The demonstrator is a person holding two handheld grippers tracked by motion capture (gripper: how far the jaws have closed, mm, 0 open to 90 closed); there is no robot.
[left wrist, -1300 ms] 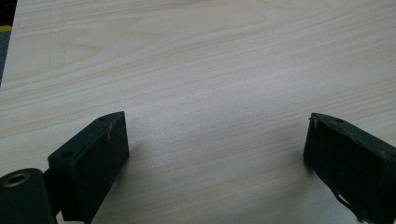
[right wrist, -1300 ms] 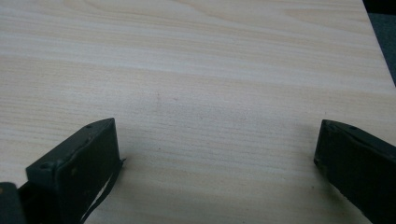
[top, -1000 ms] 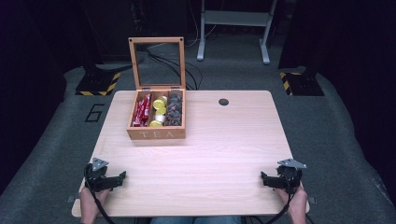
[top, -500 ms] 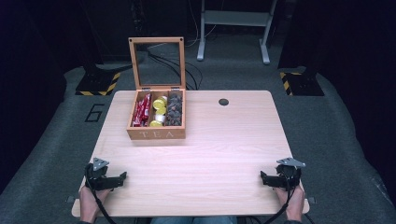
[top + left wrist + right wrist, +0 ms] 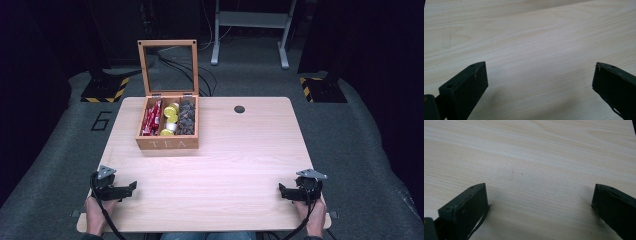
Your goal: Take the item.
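Nothing looks begun: the tea box (image 5: 167, 130) sits open at the desk's (image 5: 240, 165) far left (packets and pods inside), well apart from both grippers. Left gripper (image 5: 131, 186) and right gripper (image 5: 281, 191) rest near the front edge, jaws wide, empty.

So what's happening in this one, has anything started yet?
Not really. A person sits at the near edge of the wooden table, a gripper in each hand. The left gripper and the right gripper both rest low at the near corners, jaws wide apart with nothing between them; the left one's jaws have just been opening. Farther back on the left stands a wooden tea box, lid upright, with red packets, yellow capsules and dark pieces in three compartments. Nothing touches it.
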